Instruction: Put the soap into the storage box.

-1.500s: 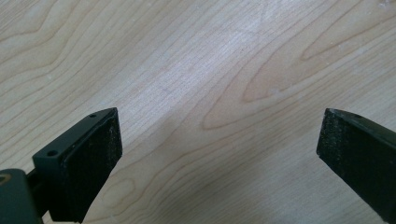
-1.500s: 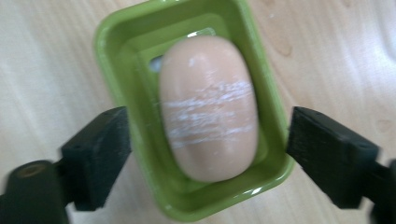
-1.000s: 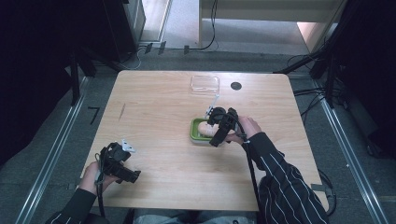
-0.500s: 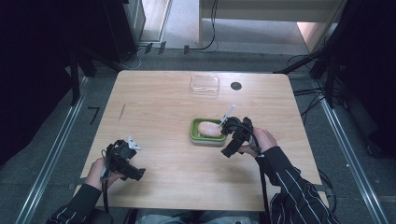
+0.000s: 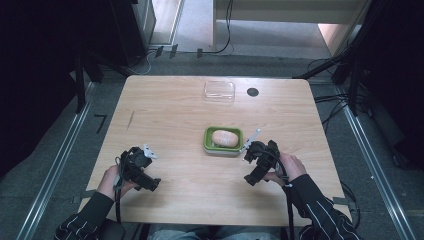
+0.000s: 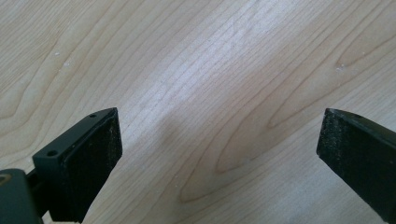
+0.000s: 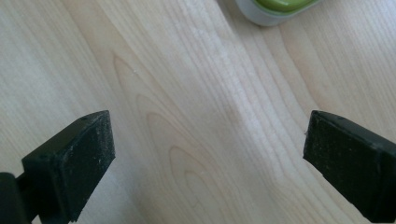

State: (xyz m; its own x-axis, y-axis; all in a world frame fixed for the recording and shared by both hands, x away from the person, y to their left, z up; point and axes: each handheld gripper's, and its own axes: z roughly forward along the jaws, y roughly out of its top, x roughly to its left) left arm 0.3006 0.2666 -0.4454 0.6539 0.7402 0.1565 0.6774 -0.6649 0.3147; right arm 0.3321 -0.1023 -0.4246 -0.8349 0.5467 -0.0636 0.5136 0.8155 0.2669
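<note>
A green container [image 5: 207, 143] sits near the table's middle with a pale bread roll [image 5: 225, 137] in it. My right gripper [image 5: 251, 178] is just right of and nearer than the container, held by a hand. Its jaws stand wide apart over bare wood [image 7: 210, 154], and the container's rim [image 7: 275, 10] shows at the top edge. My left gripper [image 5: 151, 185] rests near the front left of the table, also open over bare wood [image 6: 219, 140], with nothing between its jaws.
A clear plastic lid [image 5: 219, 91] lies at the far middle of the wooden table [image 5: 165, 115], next to a dark round hole [image 5: 252, 92]. Cables and dark equipment stands surround the table on the floor.
My right gripper has pulled back from above the container toward the front right, leaving the roll inside. My left gripper has shifted slightly right along the front edge.
</note>
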